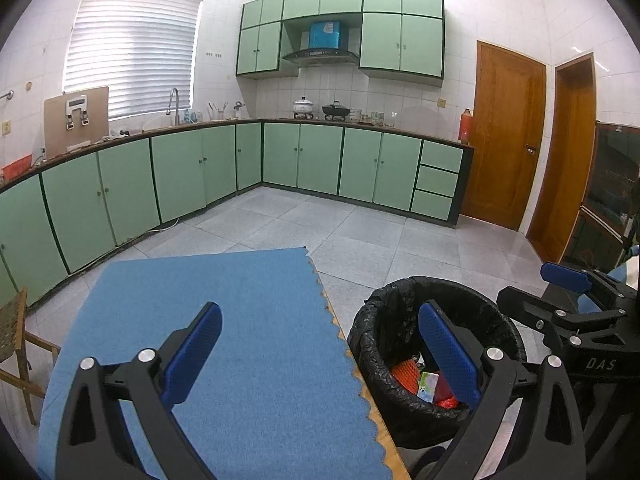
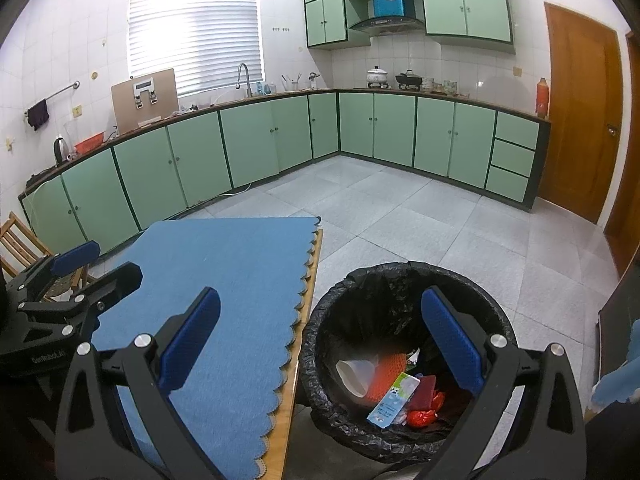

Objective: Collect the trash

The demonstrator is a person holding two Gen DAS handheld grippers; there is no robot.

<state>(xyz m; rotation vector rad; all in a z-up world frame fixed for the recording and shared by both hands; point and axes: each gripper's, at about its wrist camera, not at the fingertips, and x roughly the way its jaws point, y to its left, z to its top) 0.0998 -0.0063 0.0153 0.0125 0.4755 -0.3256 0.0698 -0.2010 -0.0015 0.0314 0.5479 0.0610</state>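
Right now both tools hang with their blue-padded fingers spread wide and nothing between them. The left tool (image 1: pixel 320 344) sits over the right edge of the tabletop (image 1: pixel 372 416), which is covered by a blue mat (image 1: pixel 248 320) with a scalloped border; its right finger overlaps the bin in that view. The right tool (image 2: pixel 320 340) straddles the gap between the tabletop's edge and the bin (image 2: pixel 408 276), its left finger above the mat and its right finger above the bin's opening.

The bin stands on the tiled floor (image 2: pixel 420 224) just beside the tabletop and is lined with a black bag (image 2: pixel 360 304). The trash lies at its bottom: a white cup (image 2: pixel 354 372) on its side, an orange foam net (image 2: pixel 382 376), a small carton (image 2: pixel 394 400) leaning across the heap, and red wrappers (image 2: pixel 424 414). The mat's surface carries no loose items in either view.

Each tool shows at the edge of the other's camera.
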